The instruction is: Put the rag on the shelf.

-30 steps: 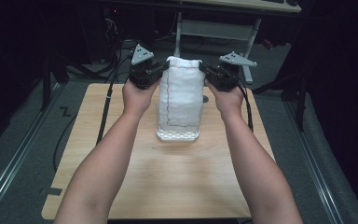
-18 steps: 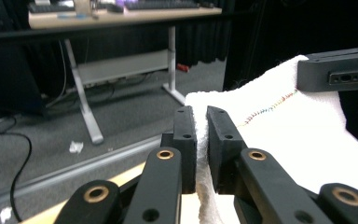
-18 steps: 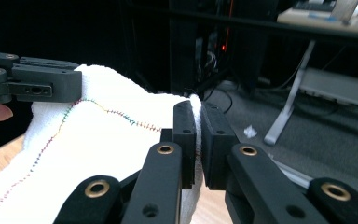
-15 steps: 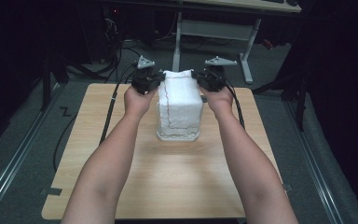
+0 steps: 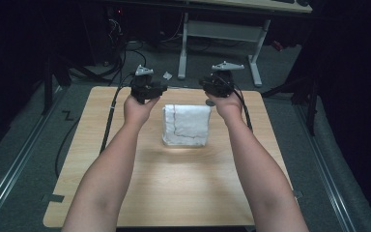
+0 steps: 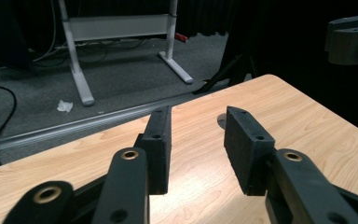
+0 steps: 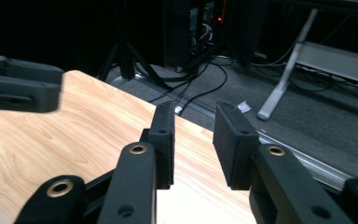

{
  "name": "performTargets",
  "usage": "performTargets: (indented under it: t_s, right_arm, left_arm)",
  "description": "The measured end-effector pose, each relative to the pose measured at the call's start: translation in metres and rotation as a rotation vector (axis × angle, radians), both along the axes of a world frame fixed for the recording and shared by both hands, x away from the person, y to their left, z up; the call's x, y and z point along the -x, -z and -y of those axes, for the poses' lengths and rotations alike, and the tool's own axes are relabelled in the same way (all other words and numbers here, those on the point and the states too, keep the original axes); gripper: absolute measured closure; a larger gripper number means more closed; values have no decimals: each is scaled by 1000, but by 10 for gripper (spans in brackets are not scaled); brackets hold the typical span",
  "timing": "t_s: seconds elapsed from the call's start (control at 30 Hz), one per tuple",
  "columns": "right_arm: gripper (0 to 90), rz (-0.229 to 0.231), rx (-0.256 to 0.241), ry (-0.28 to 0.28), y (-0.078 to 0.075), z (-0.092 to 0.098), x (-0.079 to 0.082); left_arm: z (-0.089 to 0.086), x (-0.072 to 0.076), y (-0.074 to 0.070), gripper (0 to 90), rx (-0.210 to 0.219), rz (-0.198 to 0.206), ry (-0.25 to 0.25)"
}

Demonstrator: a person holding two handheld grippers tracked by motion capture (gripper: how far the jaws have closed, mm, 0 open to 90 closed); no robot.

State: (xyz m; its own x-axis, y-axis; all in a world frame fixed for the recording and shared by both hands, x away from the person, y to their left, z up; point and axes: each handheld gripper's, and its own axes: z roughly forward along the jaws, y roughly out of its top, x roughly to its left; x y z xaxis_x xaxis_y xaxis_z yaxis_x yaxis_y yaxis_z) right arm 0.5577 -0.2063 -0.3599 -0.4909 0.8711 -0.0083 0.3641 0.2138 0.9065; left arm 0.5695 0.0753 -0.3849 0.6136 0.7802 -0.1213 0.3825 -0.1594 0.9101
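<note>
folded towel [image 5: 186, 125] between tongs, bare wood around

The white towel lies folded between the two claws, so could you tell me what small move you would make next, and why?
Probably lower both claws toward the far corners of the white towel. The left claw and right claw both stand open with nothing between their jaws, held at the table's far edge, flanking the towel, which lies flat in a folded rectangle, perhaps ready for another fold.

bare forearms; black fingers [image 6: 244, 149] with brass rivets.
</note>
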Motion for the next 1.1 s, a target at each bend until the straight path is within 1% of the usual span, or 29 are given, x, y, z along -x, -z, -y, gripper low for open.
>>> performTargets:
  t_s: [0.07, 0.1, 0.13, 0.2, 0.27, 0.3, 0.37, 0.43, 0.47, 0.5, 0.53, 0.57, 0.6, 0.63, 0.67, 0.7, 0.73, 0.77, 0.8, 0.83, 0.87, 0.9, 0.93, 0.97, 1.0, 1.03, 1.07, 1.1]
  right_arm:
    - [658, -16, -7, 17, 0, 4, 1]
    - [658, -16, -7, 17, 0, 4, 1]
    - [635, -20, -3, 29, 2, 7, 4]
    - [614, -6, 12, 41, 2, 12, 9]
    - [599, -9, 11, 47, 3, 14, 11]
    - [573, -4, 6, 52, 3, 19, 15]
    - [552, 10, 1, 64, 5, 25, 21]
    - [540, 17, -8, 84, 8, 34, 33]
    - [522, 21, -9, 89, 9, 37, 38]
    - [512, 24, -6, 93, 11, 39, 44]
    - [510, 32, -6, 91, 13, 42, 51]
    - [500, 46, -5, 88, 16, 47, 63]
    - [500, 46, -5, 88, 16, 47, 63]
    - [491, 58, -5, 85, 18, 51, 75]
    - [491, 58, -5, 85, 18, 51, 75]
    - [482, 71, -5, 78, 20, 55, 87]
    - [477, 71, -4, 76, 21, 56, 91]
    - [477, 71, -4, 76, 21, 56, 91]
    - [470, 75, -1, 73, 23, 58, 97]
    - [457, 79, 0, 61, 26, 60, 109]
    - [457, 79, 0, 61, 26, 60, 109]
    - [446, 73, 1, 52, 28, 60, 114]
    - [442, 70, 12, 45, 33, 61, 128]
    - [442, 70, 12, 45, 33, 61, 128]
    - [444, 54, 3, 35, 39, 61, 143]
    - [444, 54, 3, 35, 39, 61, 143]
    - [444, 46, 11, 28, 47, 59, 159]
    - [444, 46, 11, 28, 47, 59, 159]
  left_arm:
    - [-1, 1, -1, 599, -3, 2, -1]
    - [-1, 3, -2, 599, -4, 6, -2]
    - [-2, 7, -2, 580, -5, 24, -8]
    - [-3, 9, -2, 576, -2, 29, -9]
    - [-7, 14, -2, 572, -5, 35, -12]
    - [-9, 16, -2, 565, -8, 38, -12]
    - [-14, 24, -2, 543, -16, 48, -30]
    - [-20, 34, 0, 517, -14, 58, -33]
    - [-23, 39, 2, 511, -23, 65, -37]
    - [-25, 44, 3, 501, -36, 63, -38]
    - [-28, 51, 7, 496, -43, 77, -41]
    - [-35, 59, 11, 498, -44, 72, -47]
    - [-35, 59, 11, 498, -44, 72, -47]
    - [-43, 70, 16, 498, -30, 66, -49]
    - [-43, 70, 16, 498, -30, 66, -49]
    - [-51, 80, 21, 496, -22, 64, -52]
    - [-54, 85, 23, 496, -24, 58, -51]
    - [-54, 85, 23, 494, -24, 58, -51]
    - [-58, 93, 26, 494, -30, 57, -52]
    - [-62, 98, 28, 494, -30, 54, -58]
    - [-67, 105, 31, 494, -20, 51, -64]
    - [-72, 115, 36, 496, -12, 37, -60]
    - [-75, 121, 38, 496, -14, 32, -59]
    - [-79, 130, 42, 496, -23, 30, -61]
    - [-87, 148, 51, 494, -12, 19, -55]
    - [-87, 148, 51, 490, -12, 19, -55]
    - [-91, 167, 63, 488, 8, 6, -38]
    - [-91, 167, 63, 488, 8, 6, -38]
